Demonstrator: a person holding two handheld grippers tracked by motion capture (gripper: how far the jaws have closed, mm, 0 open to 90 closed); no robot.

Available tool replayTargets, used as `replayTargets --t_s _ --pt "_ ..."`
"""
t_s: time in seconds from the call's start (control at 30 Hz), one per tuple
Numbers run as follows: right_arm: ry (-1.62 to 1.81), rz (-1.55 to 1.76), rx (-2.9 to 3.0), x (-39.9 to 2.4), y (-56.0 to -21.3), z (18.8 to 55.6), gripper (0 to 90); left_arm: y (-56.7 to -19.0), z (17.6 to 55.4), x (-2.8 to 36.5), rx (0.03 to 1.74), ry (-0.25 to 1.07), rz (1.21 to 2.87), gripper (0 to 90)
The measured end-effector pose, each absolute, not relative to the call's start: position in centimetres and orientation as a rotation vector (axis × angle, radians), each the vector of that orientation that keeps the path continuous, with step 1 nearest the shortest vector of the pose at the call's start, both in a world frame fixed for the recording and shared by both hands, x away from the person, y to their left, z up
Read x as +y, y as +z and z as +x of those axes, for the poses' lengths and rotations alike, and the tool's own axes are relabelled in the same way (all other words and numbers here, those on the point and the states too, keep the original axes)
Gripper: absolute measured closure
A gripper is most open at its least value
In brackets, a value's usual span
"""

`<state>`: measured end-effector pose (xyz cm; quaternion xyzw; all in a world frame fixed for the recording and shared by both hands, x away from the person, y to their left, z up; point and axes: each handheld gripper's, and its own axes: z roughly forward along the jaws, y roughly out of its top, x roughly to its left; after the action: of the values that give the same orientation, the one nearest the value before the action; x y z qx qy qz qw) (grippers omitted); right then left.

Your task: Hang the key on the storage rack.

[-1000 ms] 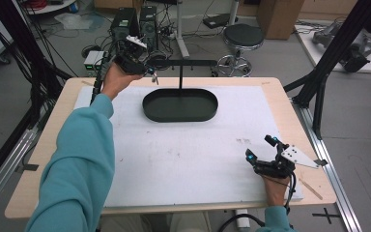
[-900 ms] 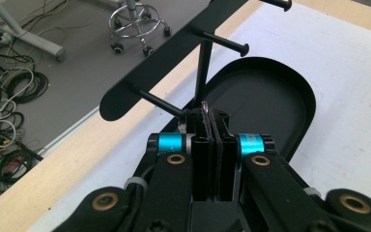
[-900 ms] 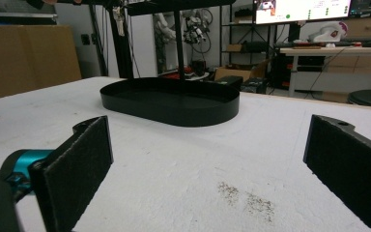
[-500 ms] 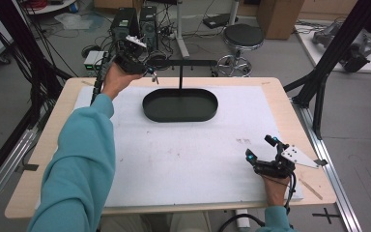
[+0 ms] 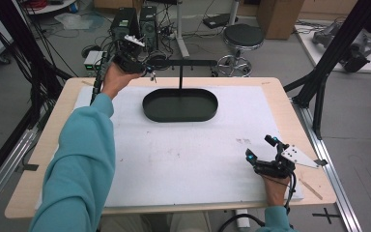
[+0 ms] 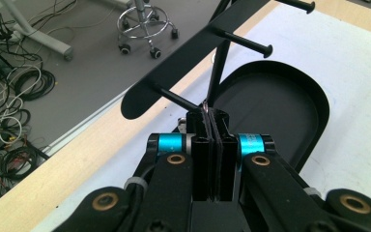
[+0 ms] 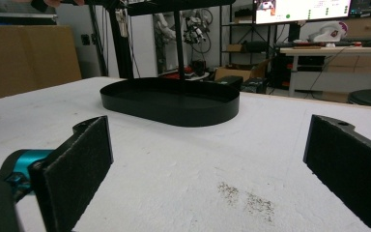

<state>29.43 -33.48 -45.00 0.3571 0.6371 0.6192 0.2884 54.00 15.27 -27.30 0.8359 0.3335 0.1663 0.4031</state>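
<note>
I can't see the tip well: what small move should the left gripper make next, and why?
Probably ease the left gripper forward along the nearest thin black peg of the black metal bar: its jaws are shut on something thin, too small to identify, at that peg's tip.

We count one black stand (image 5: 180, 104) with an oval tray base, three pegs (image 6: 244, 41) on its crossbar, two grippers (image 5: 265, 162), one stool (image 5: 242, 38), and one white mat (image 5: 183, 154).

Even, bright indoor light; soft shadows, slightly soft focus.
</note>
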Motion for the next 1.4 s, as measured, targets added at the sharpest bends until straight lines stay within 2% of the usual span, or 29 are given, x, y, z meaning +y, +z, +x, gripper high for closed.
replayTargets --t_s 0.63,0.67,0.73,0.8,0.87,0.9,0.97,1.03,1.4 --pt "1.649 0.952 1.702 -33.5 -45.0 29.4 2.5 -28.0 54.9 15.6 0.861 0.520 2.024 89.2" --pt "1.649 0.953 1.702 -33.5 -45.0 29.4 2.5 -27.9 55.0 15.8 0.857 0.526 2.003 86.8" --pt "1.648 0.951 1.701 -33.5 -45.0 29.4 2.5 -28.0 55.1 16.1 0.834 0.525 1.971 64.1" --pt "1.648 0.950 1.702 -33.5 -45.0 29.4 2.4 -27.9 54.8 16.2 0.821 0.577 1.988 41.5" --pt "1.650 0.951 1.703 -33.5 -45.0 29.4 2.5 -27.8 53.8 16.6 0.816 0.594 1.963 29.2" --pt "1.650 0.954 1.702 -33.5 -45.0 29.4 2.5 -27.8 53.6 16.7 0.809 0.594 1.945 17.8" --pt "1.655 0.954 1.701 -33.5 -45.0 29.4 2.5 -27.5 52.3 17.5 0.799 0.592 1.894 6.7" --pt "1.648 0.949 1.705 -33.5 -45.0 29.4 2.5 -27.3 50.5 18.6 0.750 0.624 1.857 1.7" --pt "1.659 0.958 1.697 -33.6 -45.0 29.4 2.5 -29.4 39.3 25.2 0.595 0.632 1.671 1.7"
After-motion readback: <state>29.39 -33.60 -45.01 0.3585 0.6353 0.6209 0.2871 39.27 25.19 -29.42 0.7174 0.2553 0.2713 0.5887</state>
